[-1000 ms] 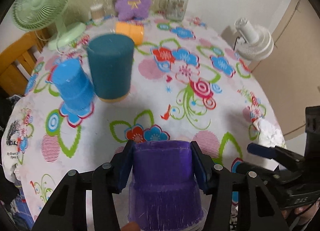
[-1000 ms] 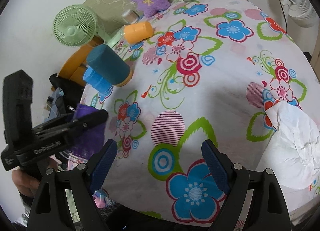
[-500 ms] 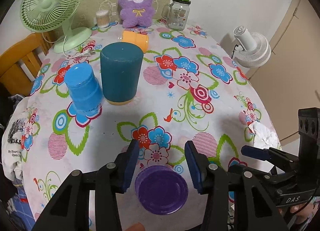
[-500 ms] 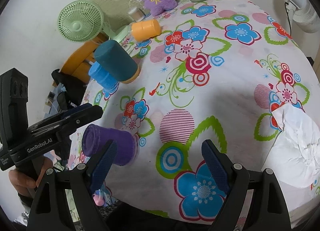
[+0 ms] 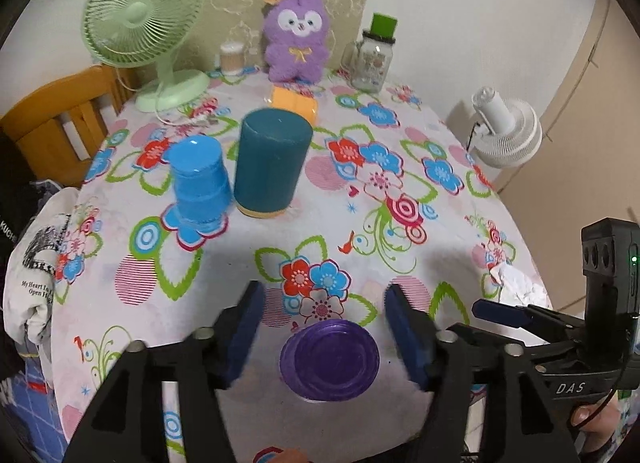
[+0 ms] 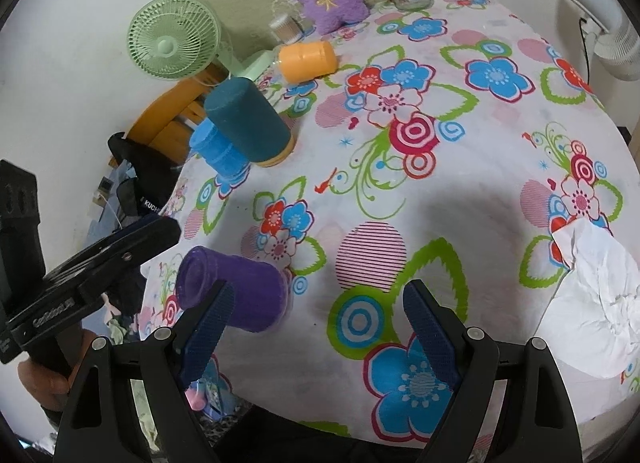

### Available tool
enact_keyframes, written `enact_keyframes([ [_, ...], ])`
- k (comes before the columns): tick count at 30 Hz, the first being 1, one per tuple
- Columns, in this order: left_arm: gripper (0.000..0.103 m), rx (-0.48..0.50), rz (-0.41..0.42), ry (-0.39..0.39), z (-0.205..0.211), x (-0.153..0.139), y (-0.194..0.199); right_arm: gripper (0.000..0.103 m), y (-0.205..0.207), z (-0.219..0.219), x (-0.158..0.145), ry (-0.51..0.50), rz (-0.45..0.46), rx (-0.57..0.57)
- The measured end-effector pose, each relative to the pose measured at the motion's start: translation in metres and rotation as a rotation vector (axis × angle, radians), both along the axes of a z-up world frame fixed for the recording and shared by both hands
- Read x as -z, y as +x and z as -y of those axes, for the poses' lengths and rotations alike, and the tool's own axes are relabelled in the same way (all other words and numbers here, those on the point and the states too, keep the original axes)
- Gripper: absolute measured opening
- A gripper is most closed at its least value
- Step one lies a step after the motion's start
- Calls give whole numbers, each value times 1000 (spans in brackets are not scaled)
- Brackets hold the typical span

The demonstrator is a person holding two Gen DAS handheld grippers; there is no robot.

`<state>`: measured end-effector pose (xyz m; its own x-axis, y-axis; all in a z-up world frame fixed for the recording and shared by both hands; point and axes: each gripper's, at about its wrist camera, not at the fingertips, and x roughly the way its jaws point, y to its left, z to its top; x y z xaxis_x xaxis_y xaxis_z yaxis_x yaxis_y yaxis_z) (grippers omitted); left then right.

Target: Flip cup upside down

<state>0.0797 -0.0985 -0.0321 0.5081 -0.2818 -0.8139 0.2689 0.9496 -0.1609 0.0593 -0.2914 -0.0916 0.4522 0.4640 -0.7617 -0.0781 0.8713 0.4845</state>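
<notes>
A purple cup (image 5: 329, 359) stands upside down on the flowered tablecloth near its front edge, base up; it also shows in the right wrist view (image 6: 236, 291). My left gripper (image 5: 324, 319) is open and hangs above the cup, one finger on each side, not touching it. My right gripper (image 6: 316, 323) is open and empty over the cloth, to the right of the cup. A light blue cup (image 5: 199, 179) and a dark teal cup (image 5: 271, 163) stand upside down farther back. An orange cup (image 6: 307, 61) lies on its side behind them.
A green desk fan (image 5: 144, 19), a purple plush toy (image 5: 298, 37), a glass jar with a green lid (image 5: 374, 59) and a small container (image 5: 232, 58) stand at the back. A crumpled white paper (image 6: 600, 299) lies at the right. A white fan (image 5: 505, 129) stands beside the table.
My left gripper let go of the purple cup, opened wider and lifted away. The cup now stands free, upside down on the cloth. The right gripper barely moved.
</notes>
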Motion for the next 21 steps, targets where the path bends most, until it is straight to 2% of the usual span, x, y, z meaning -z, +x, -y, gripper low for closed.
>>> enact_keyframes([
  [6,82,-52,63,-26,-13,-11,-13,88,-2,-10,-10,-14,26,-13],
  [10,84,-98,118,-29,-23,-17,-22,88,-4,-17,-19,-32,54,-17],
  [12,89,-112,137,-25,-25,-20,-26,88,-5,-21,-25,-41,71,-23],
  [21,91,-145,194,-38,-39,-32,-43,90,-9,-41,-48,-76,135,-59],
])
